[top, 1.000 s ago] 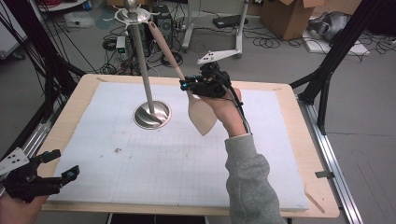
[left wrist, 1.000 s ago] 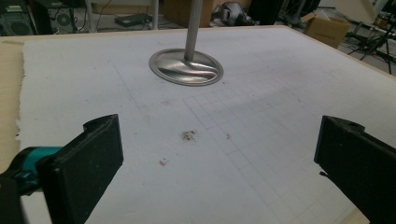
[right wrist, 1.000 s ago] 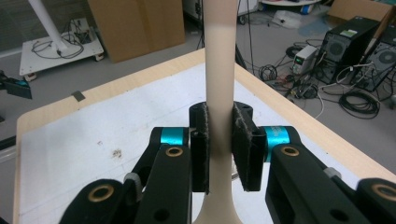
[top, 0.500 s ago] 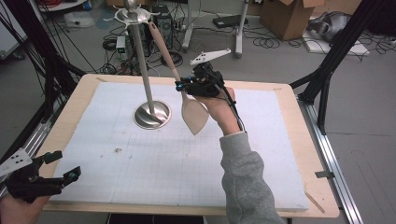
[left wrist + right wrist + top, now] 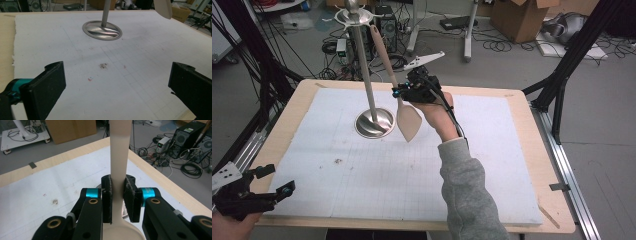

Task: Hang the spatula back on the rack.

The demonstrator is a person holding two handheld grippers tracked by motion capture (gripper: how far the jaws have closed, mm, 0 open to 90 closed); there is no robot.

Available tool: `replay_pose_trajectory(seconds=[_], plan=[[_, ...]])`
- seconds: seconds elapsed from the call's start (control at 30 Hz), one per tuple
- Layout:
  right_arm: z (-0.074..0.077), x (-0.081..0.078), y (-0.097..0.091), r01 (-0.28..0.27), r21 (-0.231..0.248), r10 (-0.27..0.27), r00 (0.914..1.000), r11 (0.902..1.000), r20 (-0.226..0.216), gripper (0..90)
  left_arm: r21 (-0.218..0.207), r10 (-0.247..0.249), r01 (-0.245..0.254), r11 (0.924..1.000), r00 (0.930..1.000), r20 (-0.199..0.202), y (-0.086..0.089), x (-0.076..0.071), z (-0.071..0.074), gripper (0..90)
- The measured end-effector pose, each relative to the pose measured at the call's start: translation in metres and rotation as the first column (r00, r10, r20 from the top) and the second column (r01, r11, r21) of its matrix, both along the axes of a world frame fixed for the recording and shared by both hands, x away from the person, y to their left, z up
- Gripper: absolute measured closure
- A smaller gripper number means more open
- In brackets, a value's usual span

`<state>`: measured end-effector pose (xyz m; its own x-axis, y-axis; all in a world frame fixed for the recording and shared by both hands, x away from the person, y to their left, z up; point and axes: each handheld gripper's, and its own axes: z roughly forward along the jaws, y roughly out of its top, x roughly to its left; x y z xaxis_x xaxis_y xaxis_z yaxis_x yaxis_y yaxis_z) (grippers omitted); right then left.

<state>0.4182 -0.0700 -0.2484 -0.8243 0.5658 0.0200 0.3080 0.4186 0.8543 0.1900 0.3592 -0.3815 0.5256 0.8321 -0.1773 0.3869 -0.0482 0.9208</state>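
A beige spatula (image 5: pixel 408 122) hangs blade-down above the white mat, its handle (image 5: pixel 120 152) slanting up toward the ringed top (image 5: pixel 354 16) of a metal stand (image 5: pixel 367 75). Whether the handle's end touches the ring I cannot tell. My right gripper (image 5: pixel 404 92) is shut on the spatula's neck just above the blade, and both pads (image 5: pixel 107 197) press on the handle in the right gripper view. The stand's round base (image 5: pixel 374 122) rests on the mat beside the blade. My left gripper (image 5: pixel 278 179) waits at the near left corner, its jaws wide open around nothing (image 5: pixel 117 92).
The white gridded mat (image 5: pixel 492 165) covers a wooden tabletop (image 5: pixel 307 90) with black frame posts at its sides. Cables, computer cases and cardboard boxes (image 5: pixel 517 17) crowd the floor behind the table. A small brown stain (image 5: pixel 103 65) marks the mat.
My right gripper has carried the spatula leftward and slightly lower, so the blade now hangs close to the stand's base. The left gripper has stayed put.
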Motion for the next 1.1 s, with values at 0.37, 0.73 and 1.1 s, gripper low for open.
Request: replay_pose_trajectory(seconds=[0.37,0.73,1.1], plan=[[-0.004,0.007,0.012,0.005,-0.002,-0.005,1.0,1.0,-0.005,78.6,0.0,0.001,-0.001,1.0,1.0,-0.003,0.001,-0.003,-0.001,1.7],[-0.007,0.016,0.028,0.008,-0.01,-0.008,0.9999,0.9999,-0.007,78.4,0.001,0.005,-0.005,1.0,1.0,-0.004,0.003,-0.005,-0.002,1.7],[-0.009,0.019,0.034,0.012,0.004,-0.012,0.9999,0.9999,-0.009,78.4,0.002,0.005,-0.005,1.0,1.0,-0.004,0.003,-0.008,-0.001,1.7]])
